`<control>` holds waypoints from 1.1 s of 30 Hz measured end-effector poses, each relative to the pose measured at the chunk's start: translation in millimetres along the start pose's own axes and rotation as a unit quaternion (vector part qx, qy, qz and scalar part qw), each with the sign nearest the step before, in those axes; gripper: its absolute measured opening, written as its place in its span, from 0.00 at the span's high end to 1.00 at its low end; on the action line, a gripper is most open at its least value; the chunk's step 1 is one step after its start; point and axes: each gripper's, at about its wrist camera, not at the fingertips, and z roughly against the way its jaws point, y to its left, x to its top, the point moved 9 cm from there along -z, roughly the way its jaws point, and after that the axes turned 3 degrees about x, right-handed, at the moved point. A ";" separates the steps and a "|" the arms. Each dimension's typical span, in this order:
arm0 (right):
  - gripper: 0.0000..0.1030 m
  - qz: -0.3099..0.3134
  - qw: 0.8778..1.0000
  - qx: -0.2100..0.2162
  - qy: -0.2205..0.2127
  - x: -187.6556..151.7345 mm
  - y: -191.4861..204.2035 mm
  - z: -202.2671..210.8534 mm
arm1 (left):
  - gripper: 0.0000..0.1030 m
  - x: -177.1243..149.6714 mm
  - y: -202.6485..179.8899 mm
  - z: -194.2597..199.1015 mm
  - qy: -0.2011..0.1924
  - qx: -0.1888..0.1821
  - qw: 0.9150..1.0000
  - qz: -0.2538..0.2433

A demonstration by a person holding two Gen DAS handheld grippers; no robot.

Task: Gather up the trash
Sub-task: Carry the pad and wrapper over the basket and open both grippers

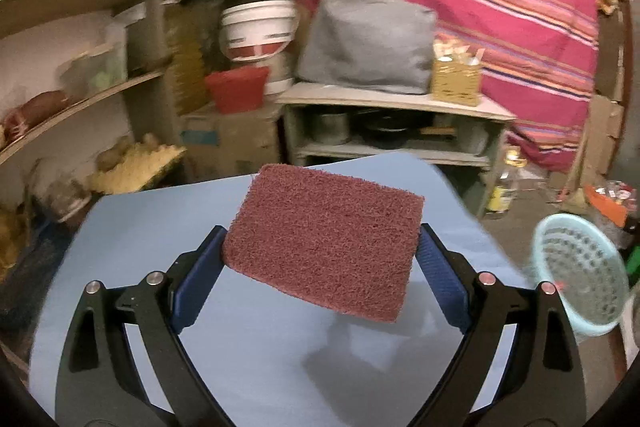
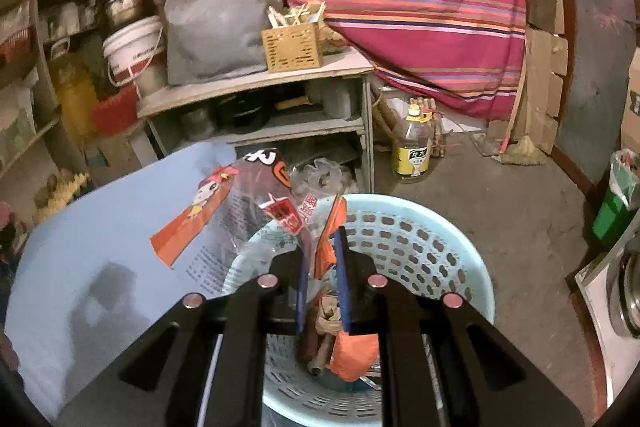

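gripping scouring pad (image 1: 326, 241); wrapper (image 2: 256, 211) over basket (image 2: 432, 239)

Black arms, blue fingers (image 1: 442, 271), silver pins

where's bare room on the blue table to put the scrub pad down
The blue table is bare under and ahead of the left gripper holding the scrub pad, out to its left edge. It is crowded at the right corner: the wrapper in the right gripper hangs over the basket.
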 end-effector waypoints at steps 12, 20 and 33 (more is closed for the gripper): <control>0.88 -0.031 0.999 0.007 -0.013 7.8 -49.4 12.5 | 0.13 -7.4 -156.4 4.3 0.012 -0.104 0.994 -0.031; 0.88 -0.059 0.998 -0.005 -0.002 3.2 -86.2 8.0 | 0.12 -24.5 -242.1 -5.7 0.032 -0.152 0.986 -0.052; 0.88 -0.049 0.998 -0.020 0.022 -6.3 -92.2 -4.6 | 0.05 -26.7 -297.1 -27.2 0.064 -0.193 0.978 -0.057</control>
